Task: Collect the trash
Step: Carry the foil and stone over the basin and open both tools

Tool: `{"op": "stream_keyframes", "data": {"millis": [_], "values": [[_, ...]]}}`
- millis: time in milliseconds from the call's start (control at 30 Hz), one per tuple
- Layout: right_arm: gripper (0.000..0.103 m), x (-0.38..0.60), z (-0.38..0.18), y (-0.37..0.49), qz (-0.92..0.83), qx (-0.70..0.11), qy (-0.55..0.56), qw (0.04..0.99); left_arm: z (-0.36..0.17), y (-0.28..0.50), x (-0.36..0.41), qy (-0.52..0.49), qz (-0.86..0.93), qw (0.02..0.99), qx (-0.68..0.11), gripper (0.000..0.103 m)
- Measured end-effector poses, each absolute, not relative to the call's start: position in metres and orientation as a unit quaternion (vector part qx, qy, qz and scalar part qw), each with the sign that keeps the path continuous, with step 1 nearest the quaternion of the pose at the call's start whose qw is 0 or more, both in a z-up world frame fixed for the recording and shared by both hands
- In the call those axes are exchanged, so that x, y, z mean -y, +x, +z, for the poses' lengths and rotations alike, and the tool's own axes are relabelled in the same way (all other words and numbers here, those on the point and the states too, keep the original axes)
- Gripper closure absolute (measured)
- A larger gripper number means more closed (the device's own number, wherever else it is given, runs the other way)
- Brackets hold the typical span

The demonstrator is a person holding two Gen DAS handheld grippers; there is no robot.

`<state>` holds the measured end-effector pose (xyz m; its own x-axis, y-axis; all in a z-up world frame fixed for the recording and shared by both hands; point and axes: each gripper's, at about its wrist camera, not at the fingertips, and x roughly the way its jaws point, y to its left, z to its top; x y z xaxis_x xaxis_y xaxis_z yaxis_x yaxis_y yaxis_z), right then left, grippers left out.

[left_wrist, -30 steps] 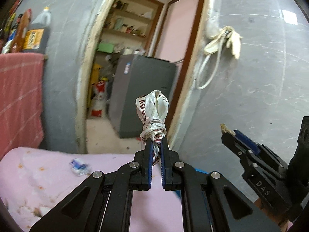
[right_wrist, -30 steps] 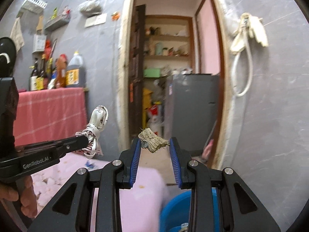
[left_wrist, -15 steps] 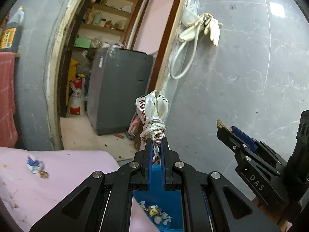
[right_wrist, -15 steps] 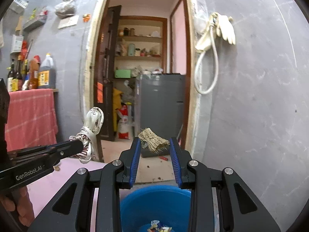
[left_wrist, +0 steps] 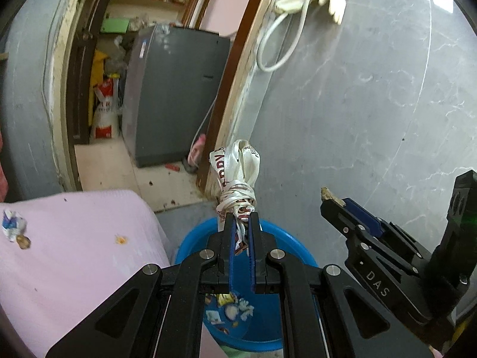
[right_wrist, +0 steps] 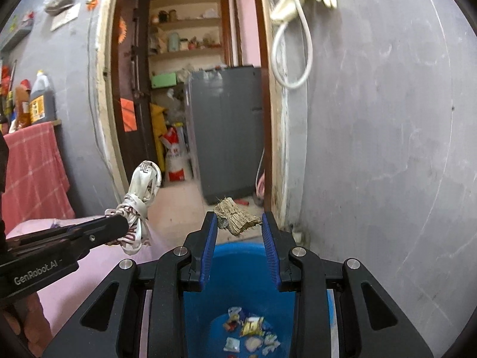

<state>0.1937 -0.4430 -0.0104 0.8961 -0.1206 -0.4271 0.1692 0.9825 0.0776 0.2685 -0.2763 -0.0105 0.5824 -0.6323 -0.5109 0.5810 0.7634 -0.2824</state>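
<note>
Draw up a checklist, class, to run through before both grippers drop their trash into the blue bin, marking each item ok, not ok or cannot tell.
1. Left gripper clamps the knotted ribbon: ok.
2. Right gripper clamps the brown fibrous scrap: ok.
3. Blue bin lies below both loads: ok.
4. Bin has room: ok, only a few wrappers at the bottom.
5. Table cleared: not ok, crumpled wrapper remains on the pink cloth.

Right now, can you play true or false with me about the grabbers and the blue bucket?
1. The left gripper pinches a knotted white ribbon. True.
2. The right gripper is empty. False: it holds a brown, straw-like chunk.
3. The blue bucket has wrappers in it. True.
4. Both pieces already lie in the bucket. False: each is in a gripper's jaws.
5. A crumpled wrapper lies on the pink cloth. True.
</note>
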Motion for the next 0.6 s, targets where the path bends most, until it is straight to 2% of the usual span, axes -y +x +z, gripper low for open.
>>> {"op": "stream_keyframes", "data": {"millis": [300,467,600], "values": [[0.073,0.452,-0.026,0.201,-0.075,-0.251,0.076,0.962,-0.028,0.280,0.289,-0.042,-0.353,0.866,-0.352,0.096],[0.072,0.456,-0.028,0.205,-0.076,-0.260,0.083,0.959,-0.034,0.288,0.289,-0.055,-0.355,0.855,-0.374,0.087],[0.065,0.459,-0.028,0.208,-0.078,-0.263,0.086,0.958,-0.035,0.293,0.287,-0.072,-0.354,0.847,-0.390,0.079]]}}
